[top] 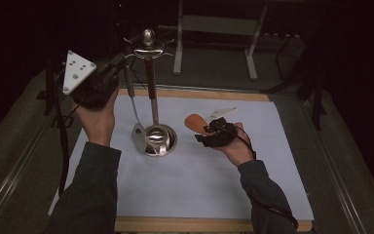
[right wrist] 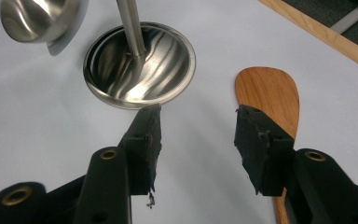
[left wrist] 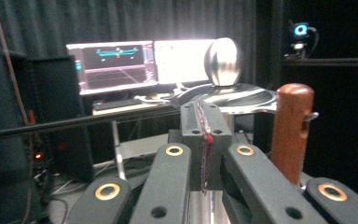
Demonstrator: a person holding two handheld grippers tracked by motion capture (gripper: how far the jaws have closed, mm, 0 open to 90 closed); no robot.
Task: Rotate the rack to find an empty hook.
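Nearest in, right gripper (top: 213,130) low over the white table sheet (top: 185,180), palm-up hand beneath it, jaws spread apart with nothing between them. Seen along those jaws in the right gripper view: right gripper (right wrist: 196,128) gaping over bare sheet, wooden spatula (right wrist: 271,100) lying flat on the sheet just past the right-hand jaw, blade broad and rounded, handle running back beneath that jaw. Same wooden spatula (top: 195,122) in the high view, orange-brown, just beside the gripper's far edge, apart from the pads.

A little farther, steel stand base (top: 160,139), round and dished, post rising upright from its middle. Beside it a hanging ladle (right wrist: 39,18), bowl just above the sheet, close to the base's rim.

Farther still, left gripper (top: 108,73) raised high at the stand's top rack (top: 148,48), grey plate on its back. Jaws clenched tight together in the left gripper view, left gripper (left wrist: 204,123) pinching only a thin reddish thread-like strip between its pads. Just to its right a brown wooden handle (left wrist: 292,126), hanging upright from the rack, near the jaws yet not gripped. Steel knob (left wrist: 223,60) crowning the stand behind. Monitors (left wrist: 144,63) glowing well beyond.
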